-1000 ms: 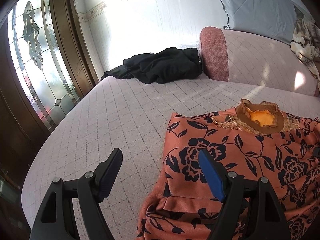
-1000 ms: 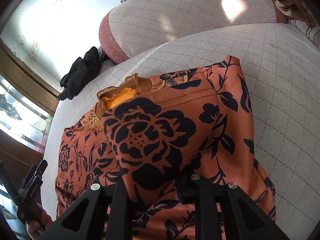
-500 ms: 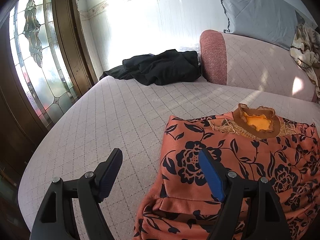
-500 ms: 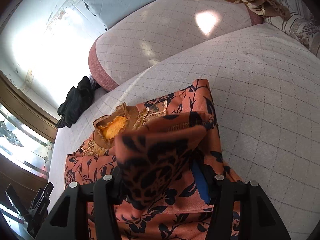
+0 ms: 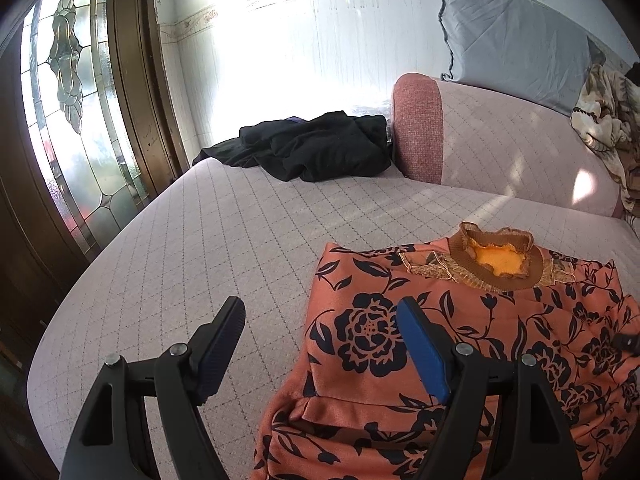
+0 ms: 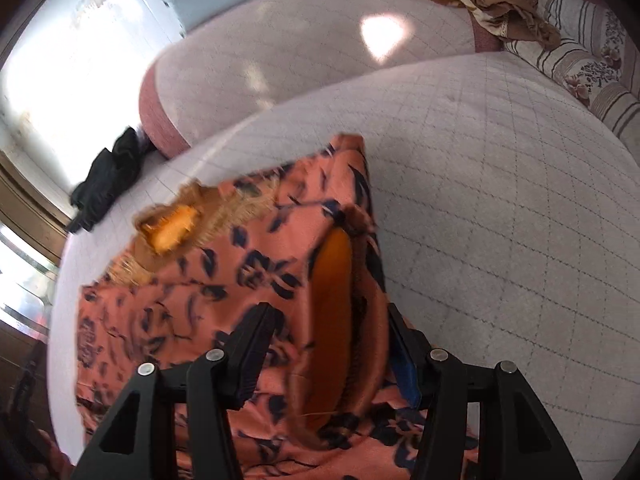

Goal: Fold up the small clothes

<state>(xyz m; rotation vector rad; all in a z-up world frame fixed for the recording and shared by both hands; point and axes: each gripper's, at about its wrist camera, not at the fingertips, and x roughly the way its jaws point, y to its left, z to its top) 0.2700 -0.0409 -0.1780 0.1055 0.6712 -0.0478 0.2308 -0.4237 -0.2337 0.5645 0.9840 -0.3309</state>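
An orange top with dark flowers (image 5: 460, 320) lies on the quilted bed (image 5: 200, 240), its brown ruffled collar (image 5: 496, 258) toward the bolster. My left gripper (image 5: 320, 308) hovers open over the top's left edge, with its right finger above the cloth and nothing gripped. In the right wrist view the top (image 6: 200, 280) is blurred. A sleeve (image 6: 336, 280) lies folded inward, its orange lining showing. My right gripper (image 6: 330, 312) straddles the sleeve with its jaws apart; the cloth sits loose between them.
A heap of black clothes (image 5: 316, 152) lies at the far end of the bed beside a pink bolster (image 5: 500, 140). A grey pillow (image 5: 512, 44) and a patterned cloth (image 5: 608, 120) rest behind it. A stained-glass door (image 5: 68, 100) stands left; a striped pillow (image 6: 580, 60) is right.
My right gripper was shut on the raised sleeve; its jaws have since opened and the sleeve has dropped onto the top. The left gripper has barely moved.
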